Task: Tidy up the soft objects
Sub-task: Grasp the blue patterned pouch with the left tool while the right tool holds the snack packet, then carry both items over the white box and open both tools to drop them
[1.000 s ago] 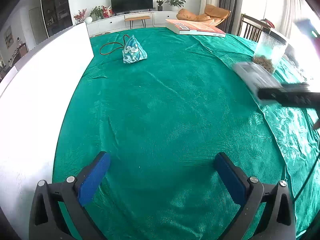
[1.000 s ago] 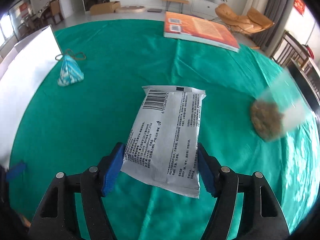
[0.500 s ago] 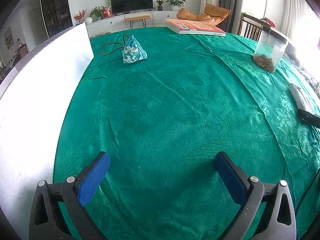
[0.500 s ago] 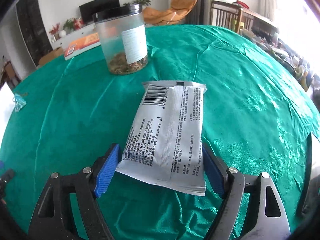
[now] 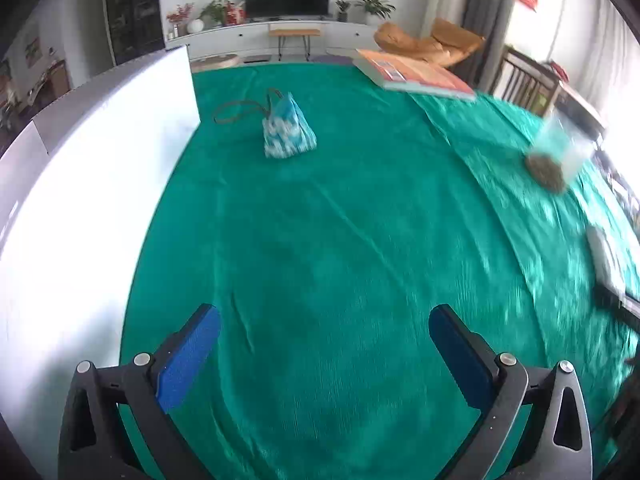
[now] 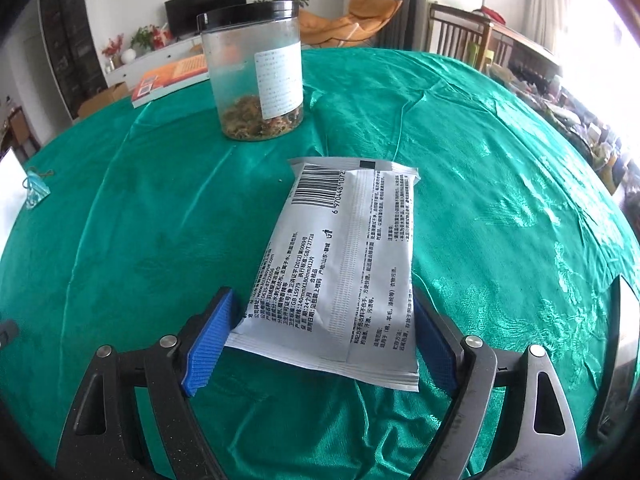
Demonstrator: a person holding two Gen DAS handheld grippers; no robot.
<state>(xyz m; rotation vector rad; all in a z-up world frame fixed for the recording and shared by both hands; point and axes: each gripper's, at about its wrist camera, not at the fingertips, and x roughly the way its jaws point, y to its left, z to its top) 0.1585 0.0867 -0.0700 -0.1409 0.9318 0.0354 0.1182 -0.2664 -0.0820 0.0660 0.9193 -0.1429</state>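
One white packet [image 6: 344, 264] in right claw [image 6: 320, 336]; left claw [image 5: 324, 356] spread, bare.

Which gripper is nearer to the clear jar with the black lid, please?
Right. The right gripper, shut on the white packet, has the jar just ahead of it. The left gripper is open, with the jar far off to its right.

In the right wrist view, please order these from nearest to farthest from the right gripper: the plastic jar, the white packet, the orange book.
1. white packet: between the fingers of the right gripper.
2. plastic jar: standing beyond the packet, slightly left.
3. orange book: lying behind the jar, farther left.
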